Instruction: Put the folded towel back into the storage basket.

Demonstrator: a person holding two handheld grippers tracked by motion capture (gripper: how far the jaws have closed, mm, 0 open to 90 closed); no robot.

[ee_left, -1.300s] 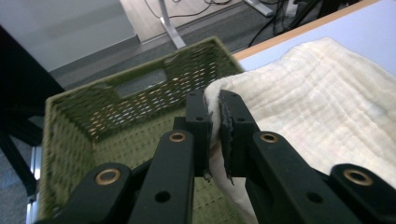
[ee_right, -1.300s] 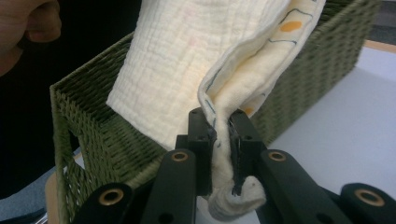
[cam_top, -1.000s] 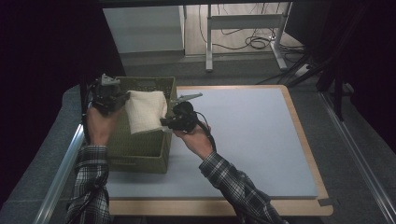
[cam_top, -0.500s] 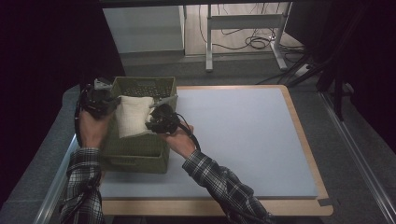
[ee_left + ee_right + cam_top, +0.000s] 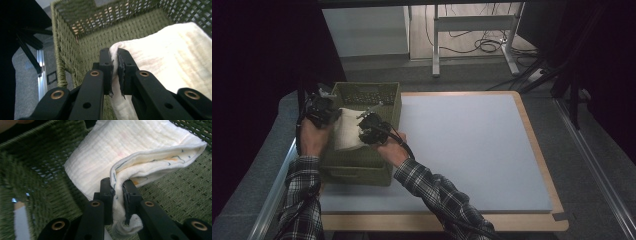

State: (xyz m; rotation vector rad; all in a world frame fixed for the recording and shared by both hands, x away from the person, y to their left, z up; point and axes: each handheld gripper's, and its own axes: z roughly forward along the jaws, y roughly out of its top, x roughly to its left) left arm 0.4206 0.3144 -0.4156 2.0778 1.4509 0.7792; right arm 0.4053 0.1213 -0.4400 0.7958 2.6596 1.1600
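Observation:
A folded cream cloth hangs inside the green woven basket at the table's left edge. My left gripper is shut on the cloth's left edge; in the left gripper view the jaws pinch the cloth near the basket's wall. My right gripper is shut on the cloth's right edge. In the right gripper view the folded cloth bulges above the pinching jaws, over the basket's floor.
A light blue mat covers the wooden-edged table to the basket's right. Metal rails run along the table's sides. Table legs and cables lie on the floor beyond the far edge.
Both grippers moved left with the cloth held between them, bringing it from above the basket's right rim down into the basket.

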